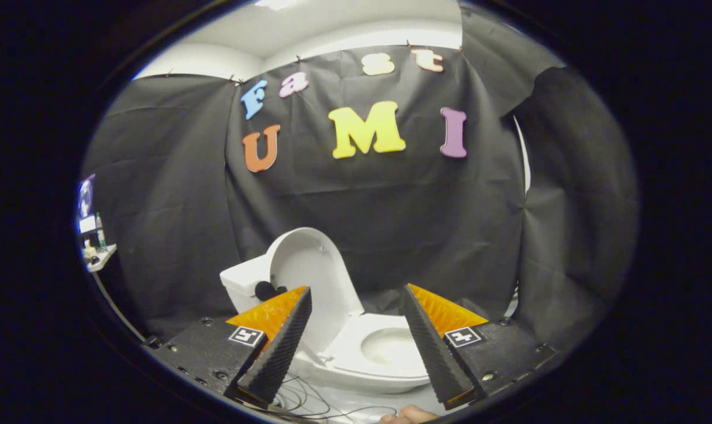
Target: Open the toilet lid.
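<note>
Gripper view shows your gripper (356, 330) with its jaws released and empty, the toilet lid (311, 277) already upright just beyond and between them, nearer the left finger, leaning back against the tank (241, 285).

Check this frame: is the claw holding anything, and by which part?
Nothing is held. The claw is open, its fingers spread apart, with the raised toilet lid beyond them.

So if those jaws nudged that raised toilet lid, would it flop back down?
Probably not from a light touch: the lid stands upright, leaning back toward the tank. It looks like stiff, smooth moulded plastic, so it should swing as one piece and may be slippery. The gripper is open, its jaws apart and touching nothing.
</note>
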